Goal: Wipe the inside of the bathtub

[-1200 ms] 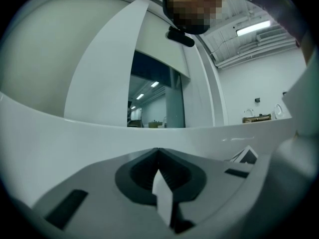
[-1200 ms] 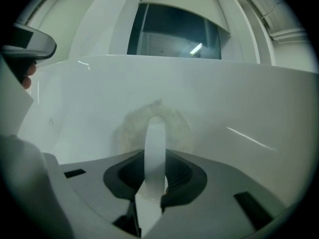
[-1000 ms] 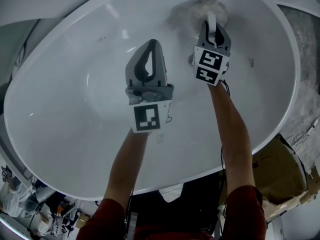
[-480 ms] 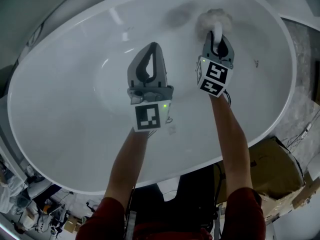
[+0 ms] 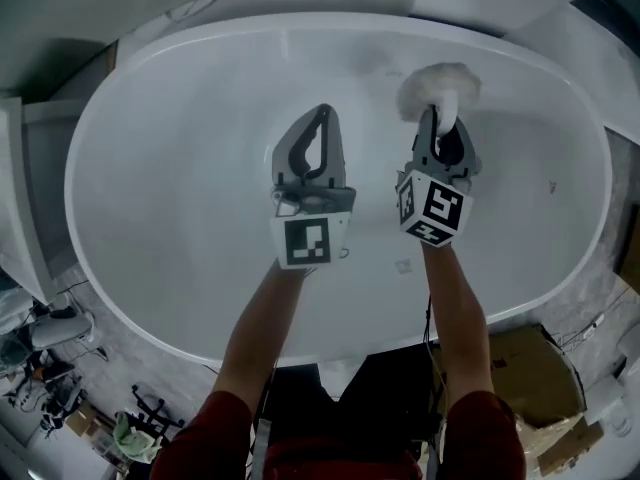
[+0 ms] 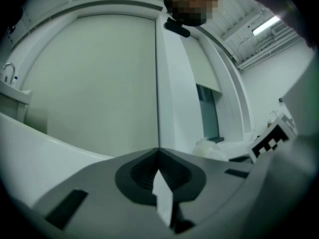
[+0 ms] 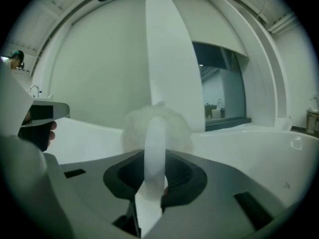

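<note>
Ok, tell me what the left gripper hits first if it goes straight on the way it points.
Probably the bathtub's far inner wall; nothing lies between. The left gripper, shut and empty, points across the basin at it. Depth is unclear: it may pass over the rim.

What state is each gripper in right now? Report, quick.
Left gripper: shut, empty.
Right gripper: shut on the brush handle.
</note>
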Tool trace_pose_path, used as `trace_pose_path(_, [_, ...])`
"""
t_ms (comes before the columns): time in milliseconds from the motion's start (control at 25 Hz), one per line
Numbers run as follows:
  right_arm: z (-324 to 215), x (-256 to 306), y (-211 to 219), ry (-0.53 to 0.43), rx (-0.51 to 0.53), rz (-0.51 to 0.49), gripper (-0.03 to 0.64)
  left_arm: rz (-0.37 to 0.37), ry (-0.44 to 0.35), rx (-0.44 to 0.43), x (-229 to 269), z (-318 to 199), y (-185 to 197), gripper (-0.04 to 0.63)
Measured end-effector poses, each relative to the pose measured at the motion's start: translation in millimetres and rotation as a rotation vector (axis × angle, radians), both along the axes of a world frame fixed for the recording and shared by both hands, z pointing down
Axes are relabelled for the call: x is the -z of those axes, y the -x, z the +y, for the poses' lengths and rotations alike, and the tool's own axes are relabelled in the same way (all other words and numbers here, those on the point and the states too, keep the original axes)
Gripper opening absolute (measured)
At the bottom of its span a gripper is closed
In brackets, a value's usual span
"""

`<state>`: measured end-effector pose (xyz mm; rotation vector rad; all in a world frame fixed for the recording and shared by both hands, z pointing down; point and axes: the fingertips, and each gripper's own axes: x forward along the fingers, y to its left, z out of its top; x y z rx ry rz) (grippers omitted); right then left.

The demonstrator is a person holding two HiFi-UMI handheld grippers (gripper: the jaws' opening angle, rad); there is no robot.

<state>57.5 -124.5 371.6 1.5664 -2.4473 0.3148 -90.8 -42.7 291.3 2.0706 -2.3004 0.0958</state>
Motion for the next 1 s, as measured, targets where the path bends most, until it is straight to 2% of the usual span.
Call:
trace_pose_path(200, [57.0,39.3,129.2,-0.066,0.162,-0.021,0.092,-0.026,-0.013,0.127,22.2,51.4,109.7,0.015])
trace_pose_path(520, [137.1,64.9,304.6,-0.128,0.374,-0.035,0.092,-0.054,-0.004,0.275,33.3,132.8,244.1,0.015])
trace_pose_path(760, [155.1,52.4,380.5,-0.129,0.445,-0.005,0.092,-0.050,-0.011,0.372,31.0,173.4,308.6,0.015])
trace_pose_path(1000, [128.9,38.2,430.7,-0.110,0.441,0.039,0.092,-0.040,-0.006,0.410,25.4,182.2,339.2,0.015])
